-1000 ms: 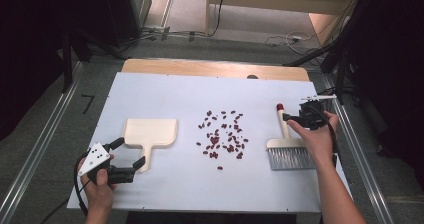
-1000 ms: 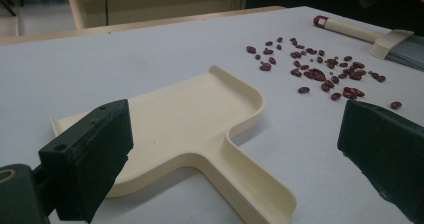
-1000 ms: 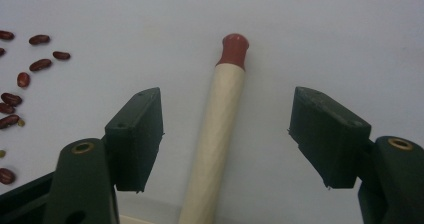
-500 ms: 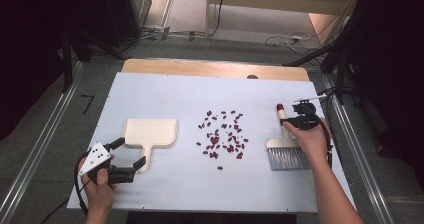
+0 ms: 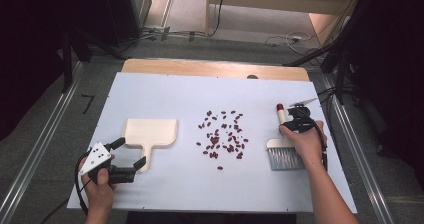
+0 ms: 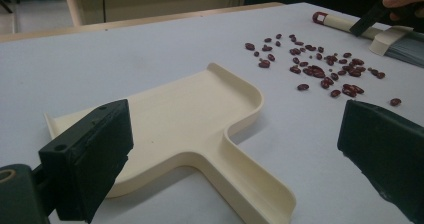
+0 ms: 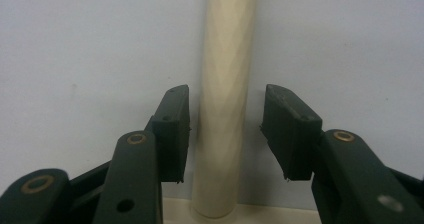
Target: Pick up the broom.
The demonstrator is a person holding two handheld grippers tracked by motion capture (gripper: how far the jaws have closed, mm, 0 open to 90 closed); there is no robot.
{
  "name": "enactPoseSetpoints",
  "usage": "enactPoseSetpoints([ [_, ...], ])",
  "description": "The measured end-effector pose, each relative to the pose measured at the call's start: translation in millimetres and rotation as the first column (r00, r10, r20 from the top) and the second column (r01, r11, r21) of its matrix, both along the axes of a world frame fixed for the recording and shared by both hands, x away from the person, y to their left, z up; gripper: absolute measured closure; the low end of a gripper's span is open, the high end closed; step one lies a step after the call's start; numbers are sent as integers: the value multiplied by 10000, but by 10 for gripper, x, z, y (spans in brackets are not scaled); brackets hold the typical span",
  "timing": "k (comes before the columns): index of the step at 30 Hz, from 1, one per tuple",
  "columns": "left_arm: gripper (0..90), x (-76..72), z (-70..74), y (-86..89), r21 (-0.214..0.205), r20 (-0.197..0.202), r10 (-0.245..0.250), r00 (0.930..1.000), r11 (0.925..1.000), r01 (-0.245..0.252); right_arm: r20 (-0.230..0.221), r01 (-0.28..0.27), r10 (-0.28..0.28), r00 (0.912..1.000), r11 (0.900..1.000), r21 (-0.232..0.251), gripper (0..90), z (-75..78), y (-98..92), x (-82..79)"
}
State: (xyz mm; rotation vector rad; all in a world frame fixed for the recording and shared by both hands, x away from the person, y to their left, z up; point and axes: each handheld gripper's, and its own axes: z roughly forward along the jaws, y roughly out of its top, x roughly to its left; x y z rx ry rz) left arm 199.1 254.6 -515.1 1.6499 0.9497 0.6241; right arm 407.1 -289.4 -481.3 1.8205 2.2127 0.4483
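The right tool (image 5: 296,115) has come down over the brush (image 5: 283,143) since a second ago; its jaws have just been opening a little and now straddle the cream handle (image 7: 225,99), narrow, pads not yet pressing. The brush lies flat at the table's (image 5: 165,91) right side, beside the scattered beans (image 5: 222,134). The left tool (image 5: 131,154) gapes wide around the dustpan's (image 5: 150,132) handle, holding nothing.

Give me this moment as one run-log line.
right gripper: open, jaws astride cream brush handle, not gripping | left gripper: open, at cream plastic dustpan handle | scattered red beans: unswept
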Motion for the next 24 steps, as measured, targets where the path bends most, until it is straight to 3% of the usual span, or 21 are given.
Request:
enactPoseSetpoints([
  [4, 13, 3, 0, -6, 46, -17, -10, 10000, 10000, 10, 249, 152, -142, 9996, 9989, -434, 528, -24, 65, -34],
  [11, 13, 4, 0, -13, 75, -27, -31, 10000, 10000, 31, 200, 478, -473, 9987, 9986, -239, 563, -25, 62, -34],
  [14, 13, 5, 0, -14, 64, -38, -24, 10000, 10000, 24, 292, 651, -647, 9975, 9978, -136, 673, -27, 42, -38],
  [17, 13, 10, 0, -17, 121, -36, -45, 10000, 9999, 46, 408, 975, -980, 9943, 9951, 144, 691, -34, 17, -56],
  [24, 13, 17, 2, -15, 145, -66, -63, 10000, 9999, 64, 847, 986, -1047, 9909, 9925, 728, 694, -62, -48, -120],
])
